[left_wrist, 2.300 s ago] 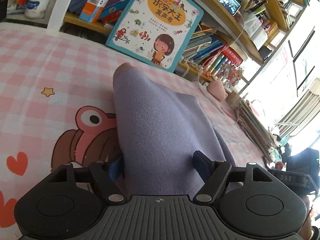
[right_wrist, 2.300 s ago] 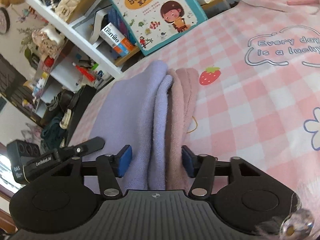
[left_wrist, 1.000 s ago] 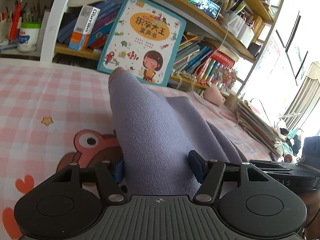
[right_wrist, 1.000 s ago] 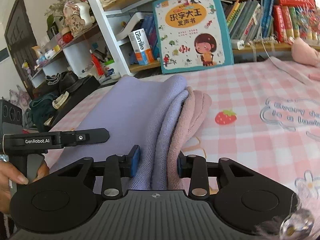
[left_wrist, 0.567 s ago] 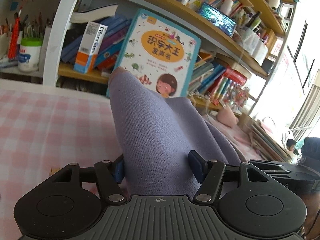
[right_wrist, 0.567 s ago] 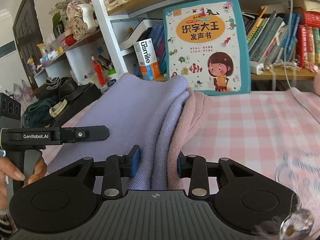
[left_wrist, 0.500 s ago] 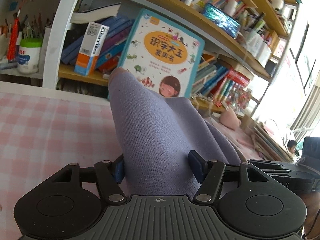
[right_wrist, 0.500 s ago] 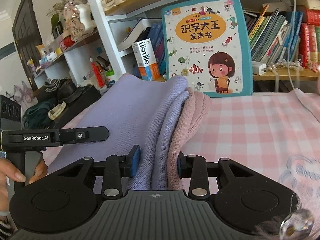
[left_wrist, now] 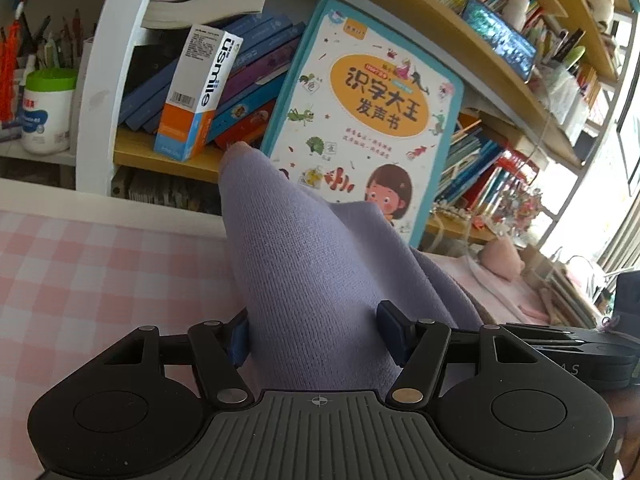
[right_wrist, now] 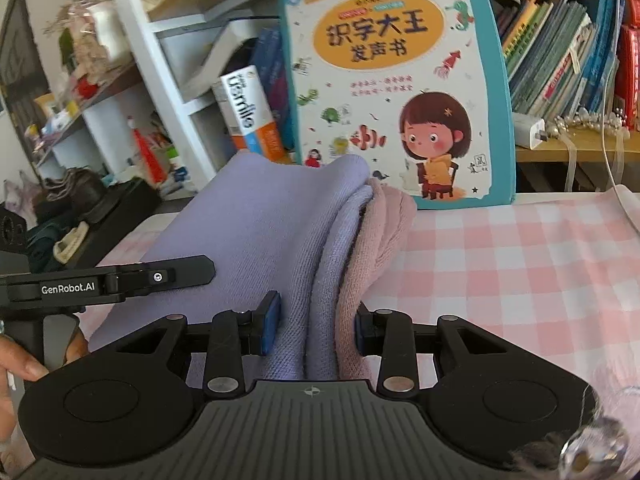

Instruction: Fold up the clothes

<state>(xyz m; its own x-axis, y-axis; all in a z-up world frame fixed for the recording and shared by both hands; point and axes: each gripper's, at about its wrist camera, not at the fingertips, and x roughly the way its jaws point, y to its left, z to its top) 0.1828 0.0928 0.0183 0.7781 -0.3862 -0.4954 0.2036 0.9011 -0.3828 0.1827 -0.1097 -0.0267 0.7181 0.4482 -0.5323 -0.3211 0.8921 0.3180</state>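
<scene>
Two grippers pinch the folded purple cloth [left_wrist: 316, 272] above the pink checked bed [right_wrist: 520, 264], the left gripper [left_wrist: 316, 336] squeezing one thick end and the right gripper [right_wrist: 316, 324] squeezing its purple and pink layers

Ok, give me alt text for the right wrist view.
The right gripper is clamped on a folded bundle of purple cloth and pink cloth, held over a pink checked sheet. Behind stands a children's book against a bookshelf; the left gripper shows at left.
</scene>
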